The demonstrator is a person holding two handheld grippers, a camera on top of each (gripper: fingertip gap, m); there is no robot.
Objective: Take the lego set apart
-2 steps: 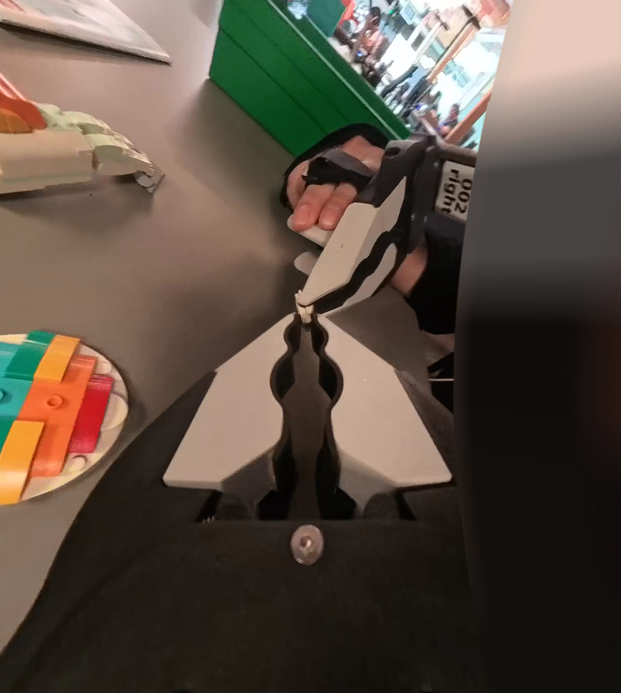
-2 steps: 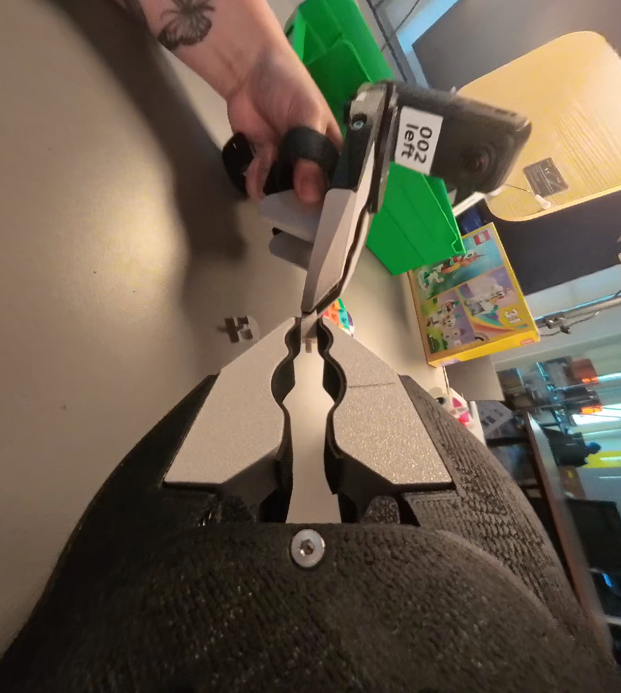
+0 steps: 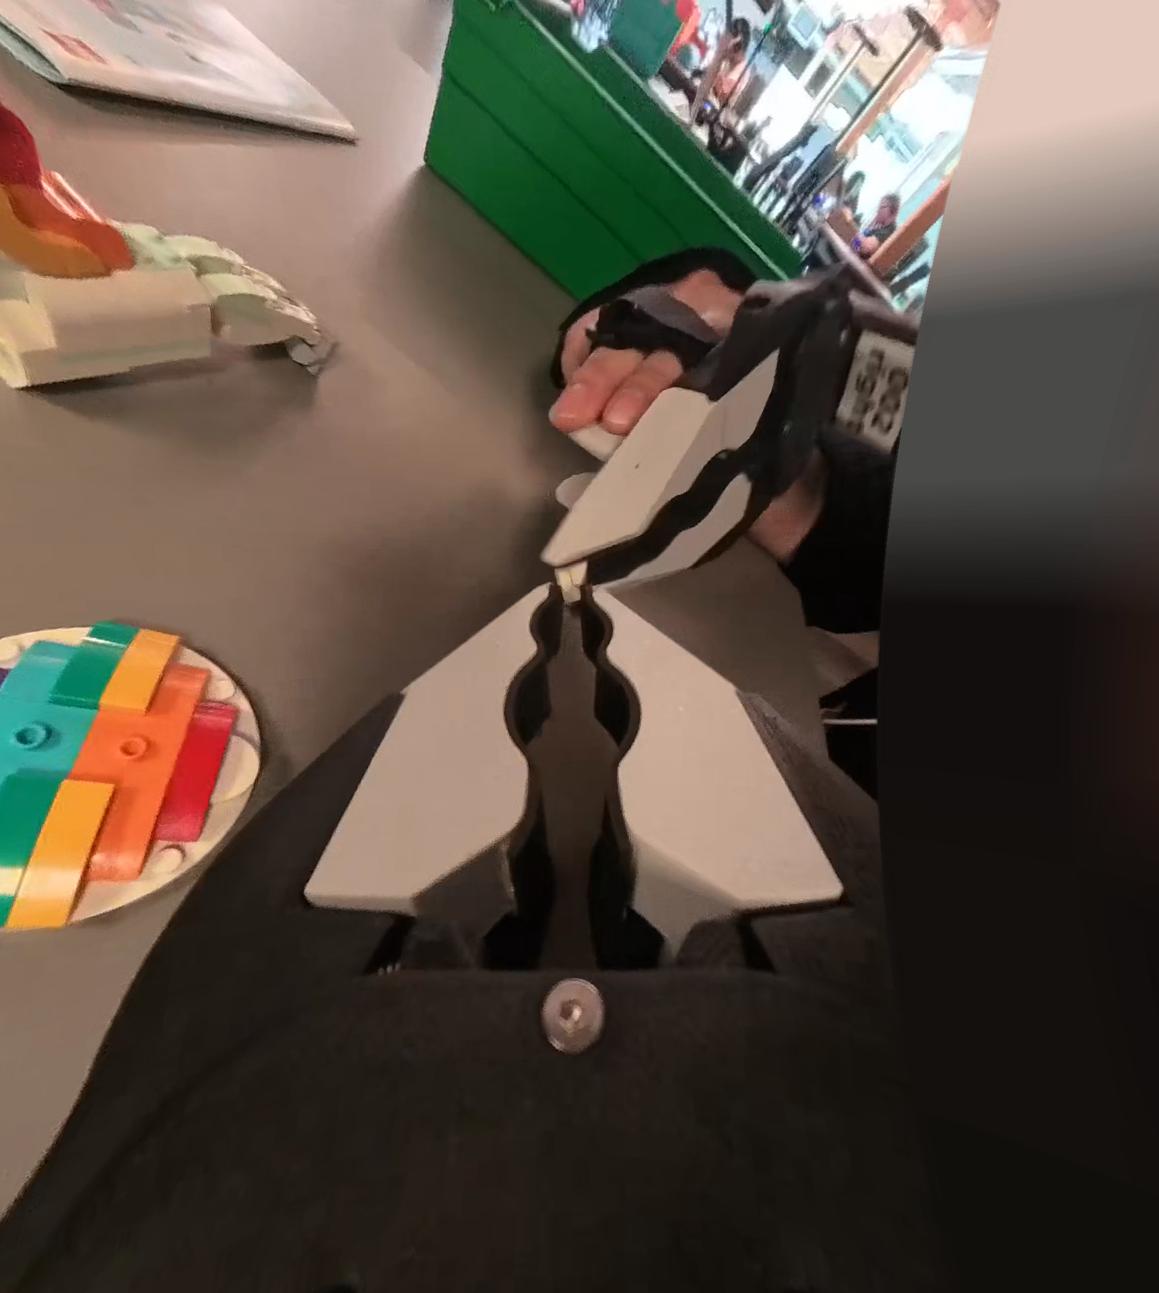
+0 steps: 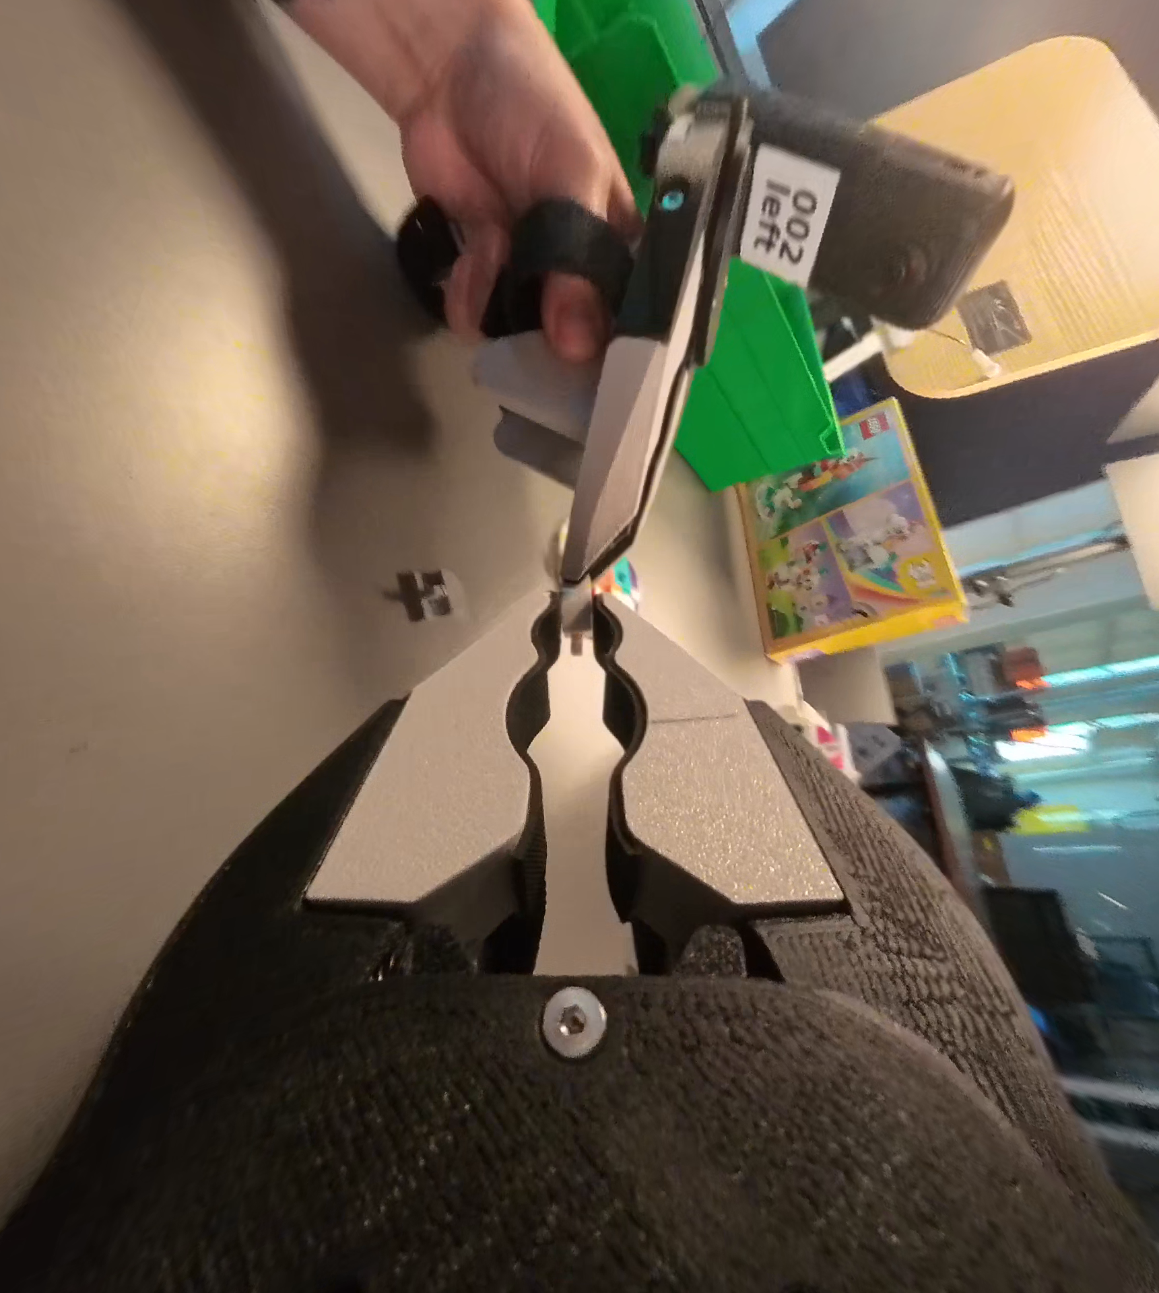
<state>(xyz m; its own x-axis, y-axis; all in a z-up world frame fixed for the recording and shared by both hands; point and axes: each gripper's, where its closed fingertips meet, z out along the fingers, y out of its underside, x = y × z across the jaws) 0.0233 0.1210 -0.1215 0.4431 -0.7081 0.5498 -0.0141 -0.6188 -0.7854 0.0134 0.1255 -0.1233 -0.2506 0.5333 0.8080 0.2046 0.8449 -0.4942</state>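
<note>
Resting under everything: a grey table [image 3: 366, 448], with both grippers raised above it and meeting tip to tip.
Green bins: a stack of green bins [image 3: 562, 140] stands at the table's far edge, well apart from the work.
Lego set, main body: a white model with a red and orange curved piece [image 3: 72, 294] lies on the table at the left wrist view's upper left, untouched.
Lego set, round base: a white round plate covered in rainbow-coloured tiles [image 3: 86, 769] lies near the left gripper's body, also untouched.
Left gripper [image 3: 566, 595]: its tongs are together, clamped on one end of a tiny white brick piece [image 3: 569, 579].
Right gripper [image 4: 573, 607]: its tongs are pinched onto the other end of that same piece, likely so the two can pull it in halves.
Only the right wrist view shows: a yellow Lego box [image 4: 849, 546] standing beyond the bins, and a small loose grey part [image 4: 426, 595] lying on the table.
Only the left wrist view shows: the model body, and an open instruction booklet [image 3: 177, 63] at the far edge.
</note>
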